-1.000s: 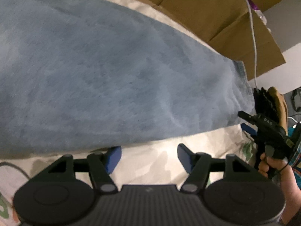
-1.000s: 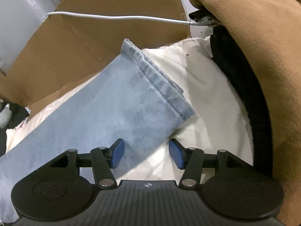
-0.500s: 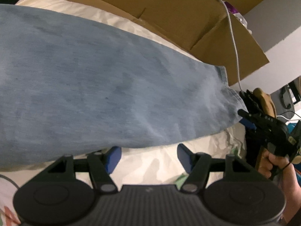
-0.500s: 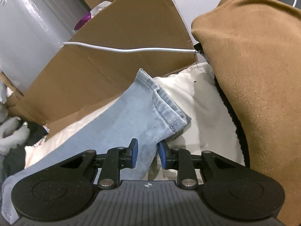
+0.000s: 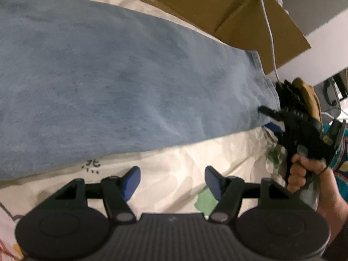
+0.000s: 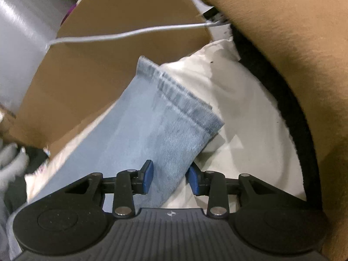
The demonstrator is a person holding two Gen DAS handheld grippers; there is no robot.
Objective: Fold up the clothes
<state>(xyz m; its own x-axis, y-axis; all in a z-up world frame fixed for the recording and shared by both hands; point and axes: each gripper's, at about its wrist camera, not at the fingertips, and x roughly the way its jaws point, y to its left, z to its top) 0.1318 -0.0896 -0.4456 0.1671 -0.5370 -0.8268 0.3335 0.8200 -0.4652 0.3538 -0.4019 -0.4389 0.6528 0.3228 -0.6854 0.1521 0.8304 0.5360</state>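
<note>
My right tool, having pinched the jeans leg near its hem, was opening again, denim still between its pads. My left tool stayed spread and empty over the bedsheet, so the fold hadn't started.

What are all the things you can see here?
Jeans: one pair, light blue, flat across the bedsheet; hem near the right claw.
Bedsheet: one, cream with prints, under the jeans.
Cardboard: brown, behind the bed.
Cable: one, white, across the cardboard.
Tan cloth: one, right of the hem.
Left claw: open, empty, above the sheet.
Right claw: opening, denim between the pads.
Hand: one, holding the right claw.
</note>
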